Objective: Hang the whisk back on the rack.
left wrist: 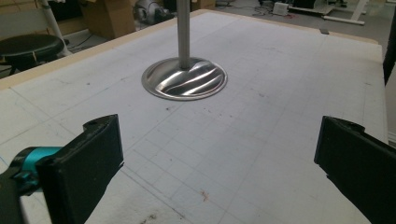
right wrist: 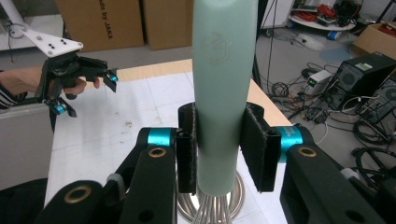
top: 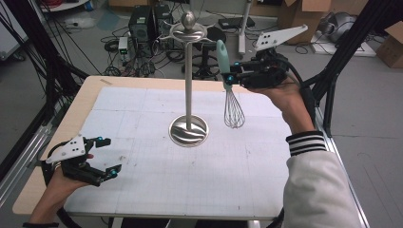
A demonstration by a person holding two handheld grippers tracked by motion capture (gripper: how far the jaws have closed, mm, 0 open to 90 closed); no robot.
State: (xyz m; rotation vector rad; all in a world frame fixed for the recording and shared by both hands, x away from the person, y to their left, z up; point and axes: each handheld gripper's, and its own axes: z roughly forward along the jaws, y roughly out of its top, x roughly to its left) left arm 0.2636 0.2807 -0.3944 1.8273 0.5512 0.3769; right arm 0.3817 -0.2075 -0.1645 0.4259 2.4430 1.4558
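A whisk with a pale green handle [top: 222, 56] and wire loops [top: 234, 112] hangs upright above the table, to the right of a steel stand [top: 188, 85]. My right gripper [top: 230, 76] is shut on the handle [right wrist: 223, 88]; its pads [right wrist: 256, 144] press both sides. The stand has a round wavy base [left wrist: 185, 79], a tall pole and a hooked top with a ball [top: 188, 20]. My left gripper [top: 108, 156] rests low at the table's front left, open, with nothing between its fingers [left wrist: 88, 158]. The left gripper [right wrist: 84, 79] also appears far off in the right gripper view.
A white gridded mat [top: 190, 161] covers the wooden table [top: 85, 95]. Beyond the far edge lie cables, computer boxes [top: 142, 23] and cardboard boxes [top: 299, 12]. Black frame posts [top: 351, 42] stand at both sides. A black stool [left wrist: 28, 46] sits off the table's edge.
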